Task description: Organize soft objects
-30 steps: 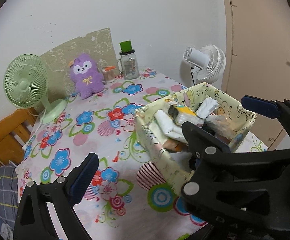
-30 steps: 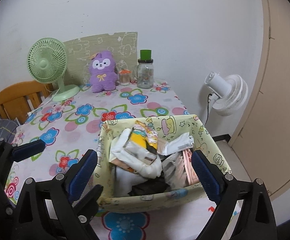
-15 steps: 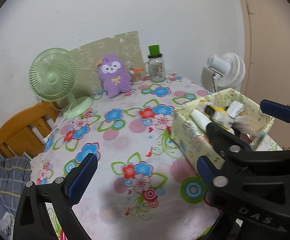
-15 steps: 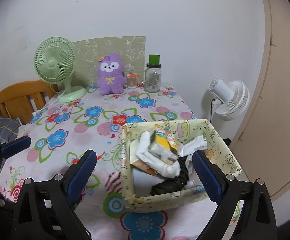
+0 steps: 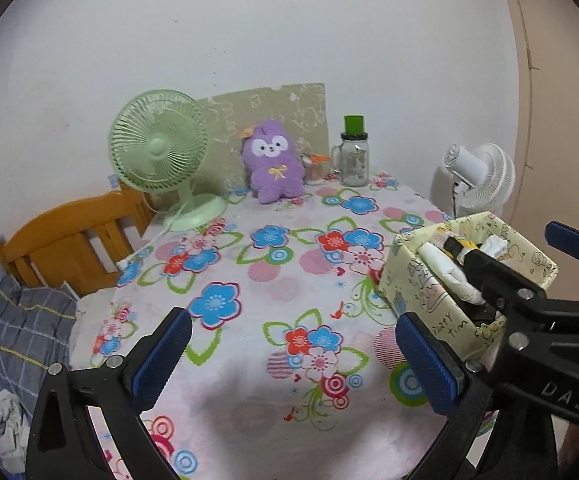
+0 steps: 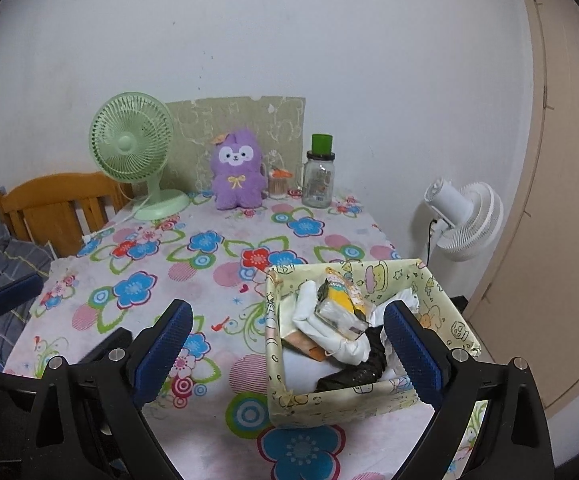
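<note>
A yellow patterned fabric box (image 6: 345,402) stands at the table's near right corner. It holds white rolled cloth (image 6: 313,320), a yellow packet (image 6: 343,296) and a black bundle. My right gripper (image 6: 287,352) is open just in front of it: its right finger is over the box's inside, its left finger outside the box's left wall, and neither pad presses on anything. The left wrist view shows the box (image 5: 421,284) under the right gripper's arm. My left gripper (image 5: 293,360) is open over the floral cloth to the left of the box, with nothing between its fingers. A purple plush (image 5: 275,168) (image 6: 236,170) sits at the back.
A green fan (image 5: 157,148), a small orange-lidded jar (image 5: 314,168) and a green-lidded glass jar (image 5: 354,156) line the back wall. A white fan (image 6: 465,216) stands beyond the table's right edge, beside a door (image 6: 561,200). A wooden chair (image 5: 69,240) is at the left.
Both grippers have drawn back from the box, which now looks smaller and farther right. The left gripper has swung left off the box to above the cloth.
</note>
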